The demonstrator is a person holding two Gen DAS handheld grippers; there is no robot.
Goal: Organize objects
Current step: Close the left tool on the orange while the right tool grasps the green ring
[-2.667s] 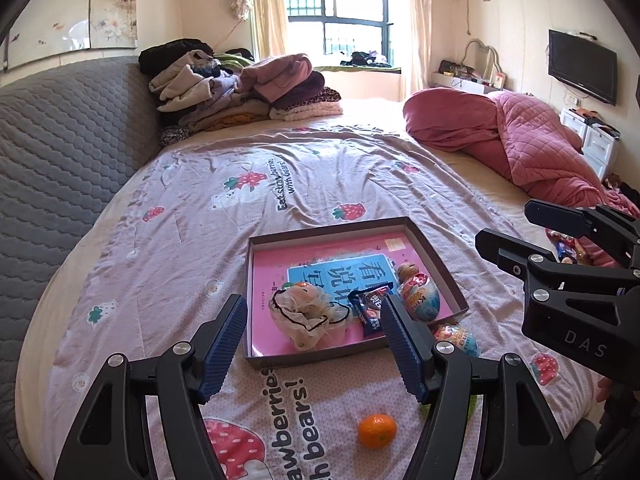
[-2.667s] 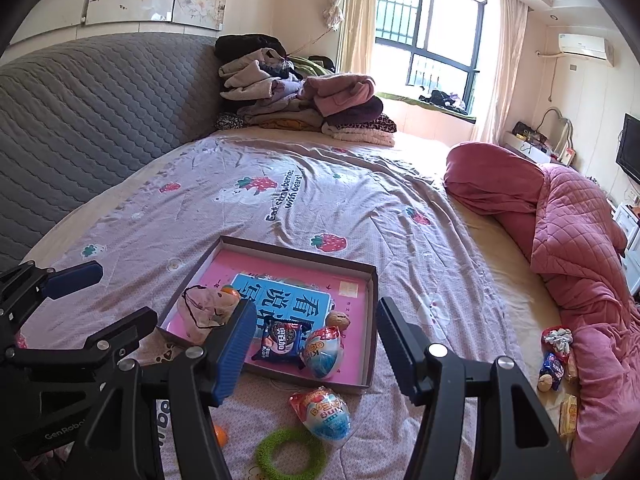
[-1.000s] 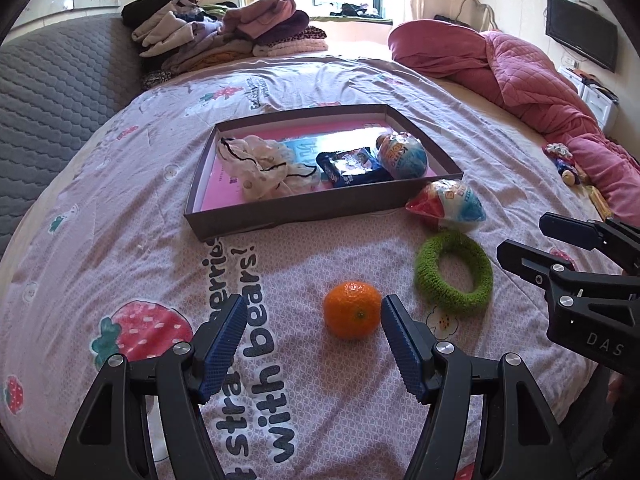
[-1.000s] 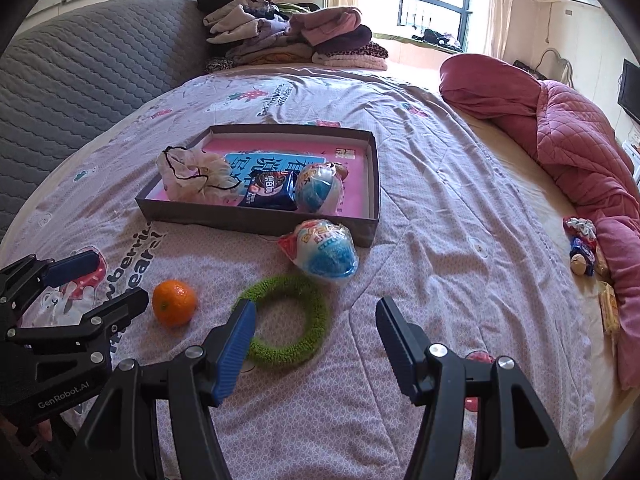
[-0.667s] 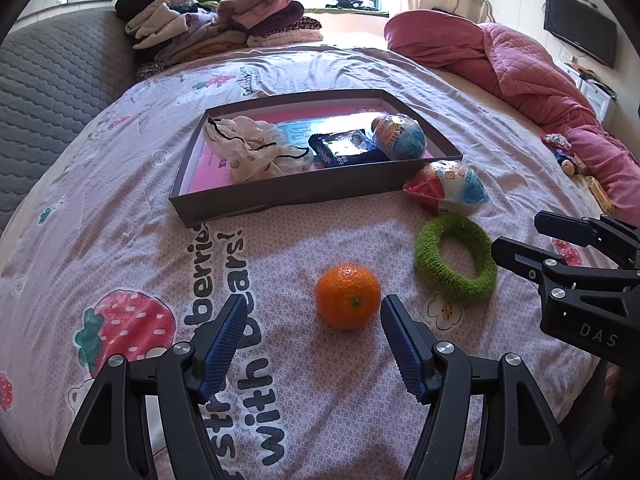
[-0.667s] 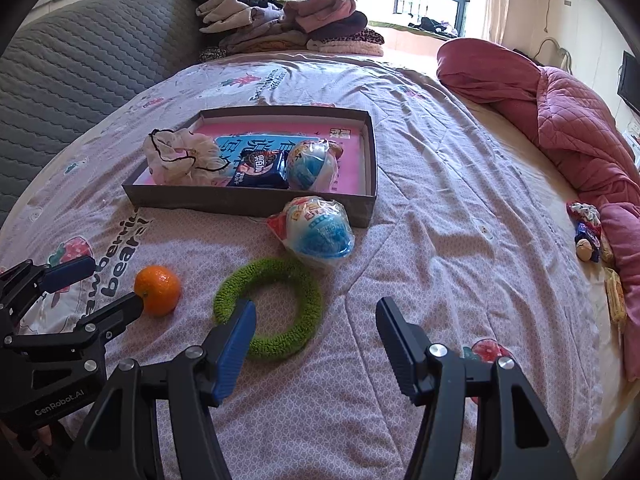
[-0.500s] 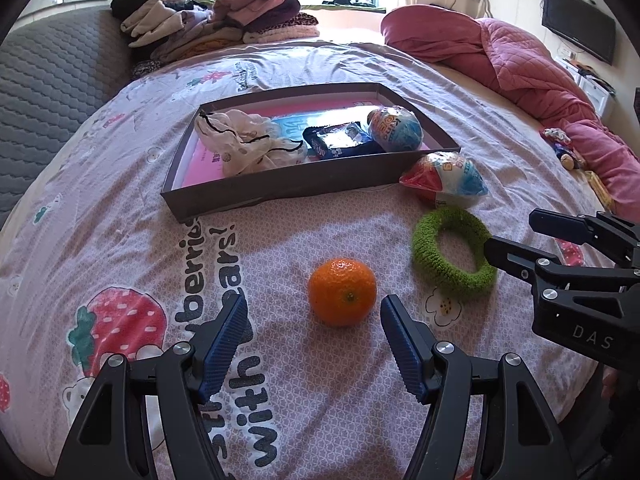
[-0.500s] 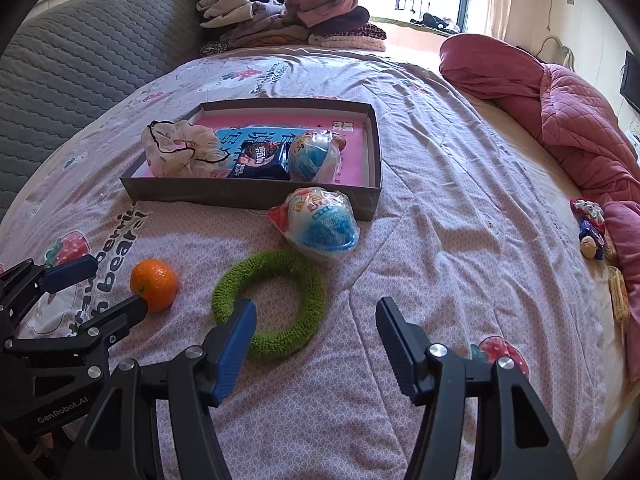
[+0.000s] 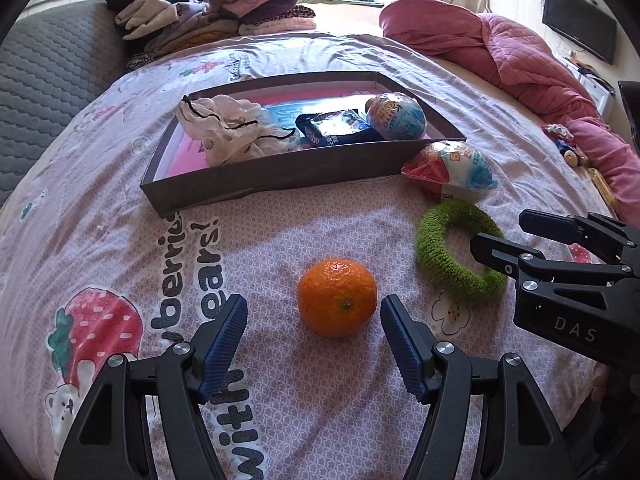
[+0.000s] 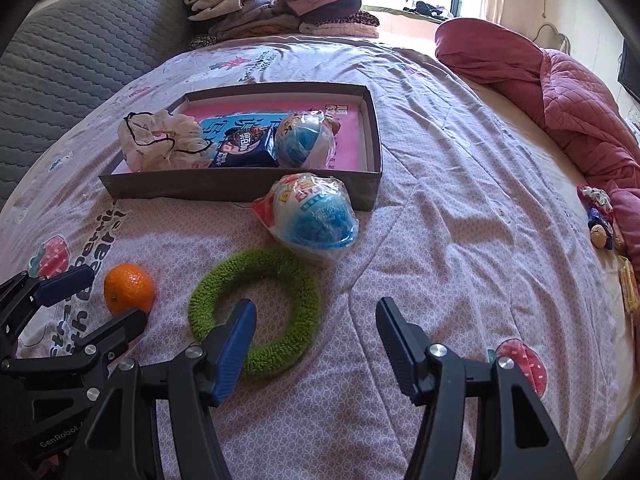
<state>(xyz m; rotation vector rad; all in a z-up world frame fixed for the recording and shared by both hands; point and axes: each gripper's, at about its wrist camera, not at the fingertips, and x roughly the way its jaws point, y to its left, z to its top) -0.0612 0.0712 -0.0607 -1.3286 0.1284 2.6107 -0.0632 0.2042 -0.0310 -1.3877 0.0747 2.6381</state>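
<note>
An orange tangerine [image 9: 337, 297] lies on the bedspread just ahead of my open left gripper [image 9: 314, 314], between the fingertips' line; it also shows in the right wrist view [image 10: 129, 288]. A green knitted ring [image 10: 256, 306] lies under my open right gripper [image 10: 312, 320], whose left finger is over the ring's hole. A wrapped toy egg [image 10: 310, 216] lies against the front wall of the dark shallow box [image 10: 372, 152]. The box holds a white drawstring pouch [image 10: 160, 144], a dark snack pack [image 10: 244, 148] and another wrapped egg [image 10: 306, 140].
A pink quilt [image 10: 568, 96] lies bunched at the right. Folded clothes [image 10: 280, 8] are stacked at the far end by the grey headboard [image 10: 72, 52]. Small wrapped items [image 10: 600, 220] lie near the bed's right edge.
Both grippers have moved down and forward toward the bed. The tangerine is now close between the left fingers, and the green ring is under the right gripper. Both stay open.
</note>
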